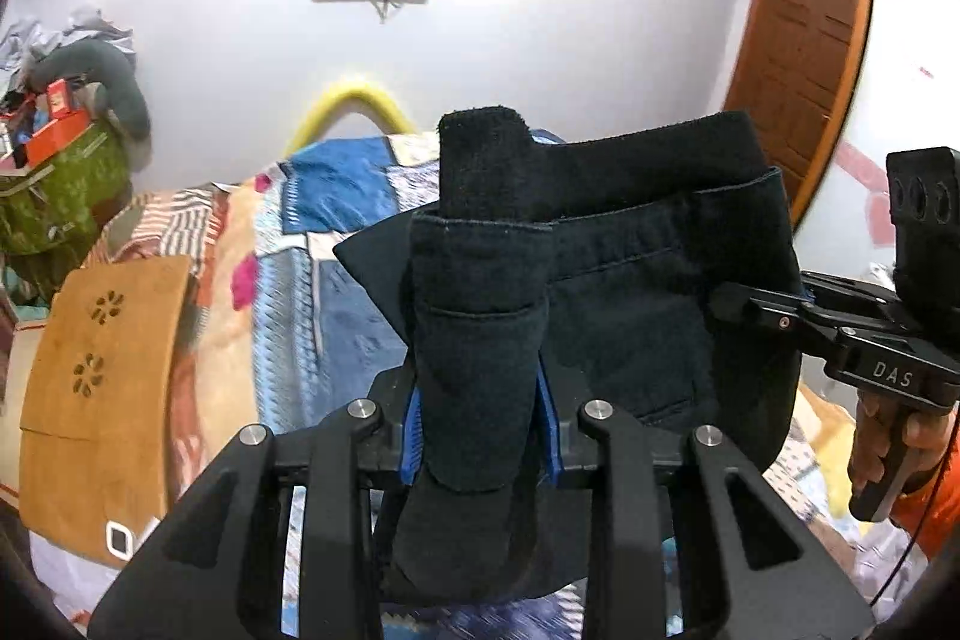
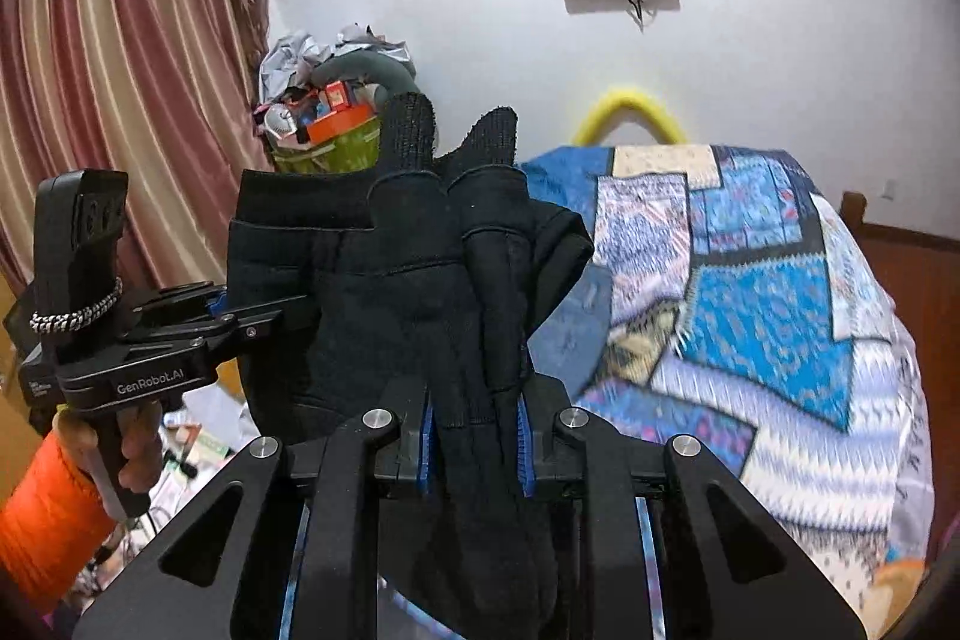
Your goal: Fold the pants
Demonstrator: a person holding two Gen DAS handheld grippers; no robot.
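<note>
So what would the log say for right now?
left gripper: shut on pants | right gripper: shut on pants | pants: held up above bed

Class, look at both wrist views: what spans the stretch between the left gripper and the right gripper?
The dark pants span it, held up above the patchwork bedspread; both the left gripper and the right gripper are clamped on them.

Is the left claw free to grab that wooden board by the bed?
Probably not yet: the left claw is shut on the pants. The board lies off to its left, unobstructed, but the claw is full.
</note>
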